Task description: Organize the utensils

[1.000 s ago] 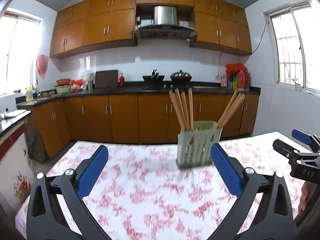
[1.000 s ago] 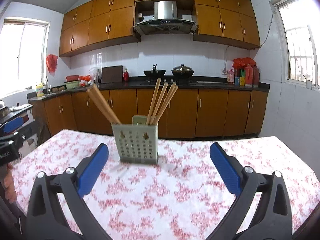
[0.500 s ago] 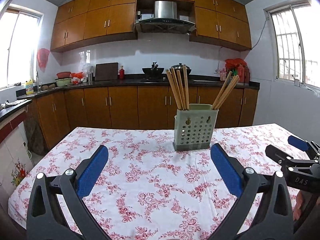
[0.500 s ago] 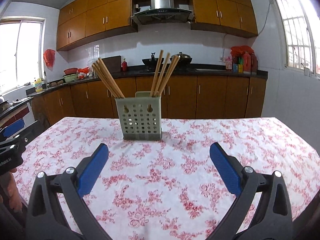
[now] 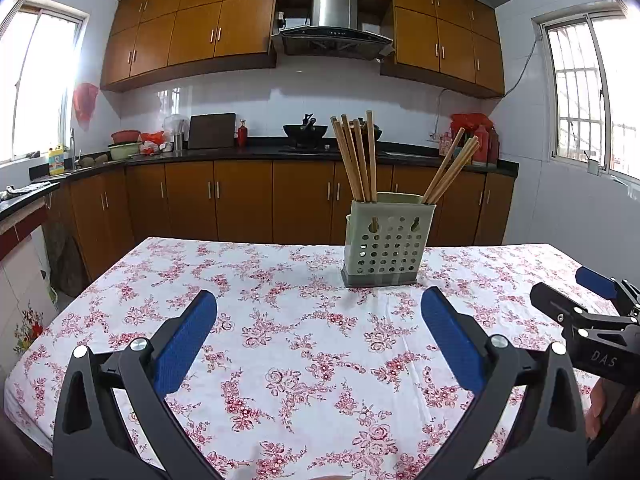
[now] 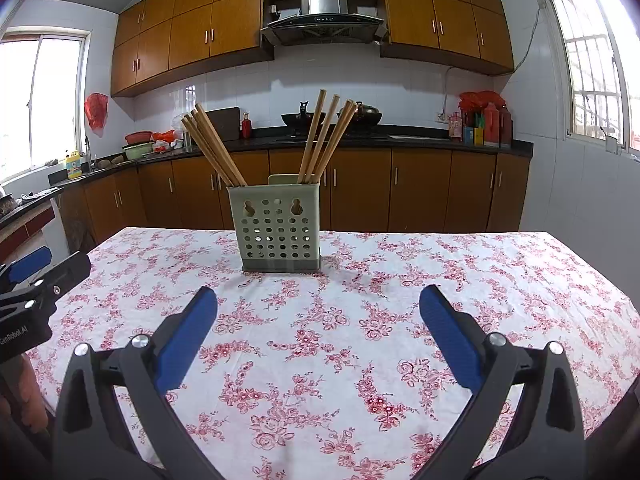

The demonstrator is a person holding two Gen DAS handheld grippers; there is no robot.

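Note:
A pale green perforated utensil holder [image 5: 386,240] stands upright on the floral tablecloth [image 5: 280,320], also in the right wrist view [image 6: 278,228]. Several wooden chopsticks [image 5: 358,158] stand in it in two bunches, one at each side [image 6: 212,144]. My left gripper [image 5: 318,308] is open and empty, above the cloth, short of the holder. My right gripper [image 6: 318,306] is open and empty, also short of the holder. Each gripper shows at the edge of the other's view [image 5: 580,300] [image 6: 44,272].
The table's edges [image 6: 624,292] lie at left and right. Beyond the table are brown kitchen cabinets [image 5: 240,200], a dark counter with pots and bottles [image 5: 304,130], a range hood [image 5: 332,32] and windows on both sides.
Both grippers have pulled back and levelled, so the holder now sits farther away and upright in view. Both stay open and empty. The chopsticks have not moved.

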